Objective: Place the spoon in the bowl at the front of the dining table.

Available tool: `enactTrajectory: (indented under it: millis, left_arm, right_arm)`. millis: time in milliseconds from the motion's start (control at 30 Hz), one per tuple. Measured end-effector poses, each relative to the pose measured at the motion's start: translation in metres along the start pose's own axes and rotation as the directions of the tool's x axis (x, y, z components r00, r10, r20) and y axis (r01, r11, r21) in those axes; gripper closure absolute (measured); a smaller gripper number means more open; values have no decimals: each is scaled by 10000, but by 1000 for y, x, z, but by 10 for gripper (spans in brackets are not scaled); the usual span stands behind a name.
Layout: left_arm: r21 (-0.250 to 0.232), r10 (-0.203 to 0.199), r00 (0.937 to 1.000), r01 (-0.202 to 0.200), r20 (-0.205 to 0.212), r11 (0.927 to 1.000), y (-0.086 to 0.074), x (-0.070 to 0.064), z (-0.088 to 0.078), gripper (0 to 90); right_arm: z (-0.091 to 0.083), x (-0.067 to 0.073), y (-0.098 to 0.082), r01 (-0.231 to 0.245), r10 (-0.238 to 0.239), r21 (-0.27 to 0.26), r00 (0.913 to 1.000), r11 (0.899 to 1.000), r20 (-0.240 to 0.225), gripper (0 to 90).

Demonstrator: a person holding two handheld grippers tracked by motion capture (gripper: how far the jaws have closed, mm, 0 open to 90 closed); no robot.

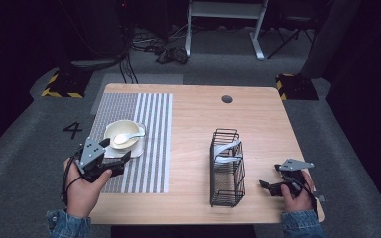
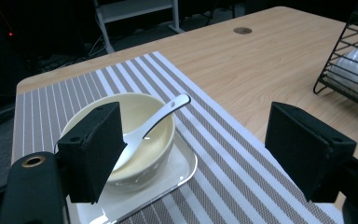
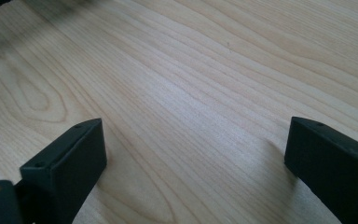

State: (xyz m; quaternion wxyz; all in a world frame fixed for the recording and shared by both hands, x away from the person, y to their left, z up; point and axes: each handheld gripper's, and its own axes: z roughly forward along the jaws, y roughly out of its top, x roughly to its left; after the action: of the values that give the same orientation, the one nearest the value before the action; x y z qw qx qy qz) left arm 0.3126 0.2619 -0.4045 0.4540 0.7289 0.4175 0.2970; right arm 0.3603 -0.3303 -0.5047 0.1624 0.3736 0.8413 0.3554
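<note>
The wooden table point(image 1: 193, 119) takes up the middle of the high view. A striped mat point(image 1: 151, 144) covers its left part. Right of centre stands a black wire rack point(image 1: 226, 168) with what look like 2 white dishes inside. At centre left, on the mat, a white tray point(image 1: 138, 148) carries a cream bowl point(image 1: 121, 133) with a white spoon point(image 1: 128, 137) in it. The left tongs point(image 1: 119, 148), just below the bowl, gape empty. The right tongs point(image 1: 269, 187), lower right, stand open over bare wood.
</note>
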Motion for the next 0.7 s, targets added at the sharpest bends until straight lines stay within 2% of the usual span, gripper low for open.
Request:
enactTrajectory:
  millis: [700]
  left_arm:
    - [78,-239,9997,239,-29,9997,-53,8,-18,161]
  right_arm:
    - [0,0,0,-1,1,0,10000,10000,1,54]
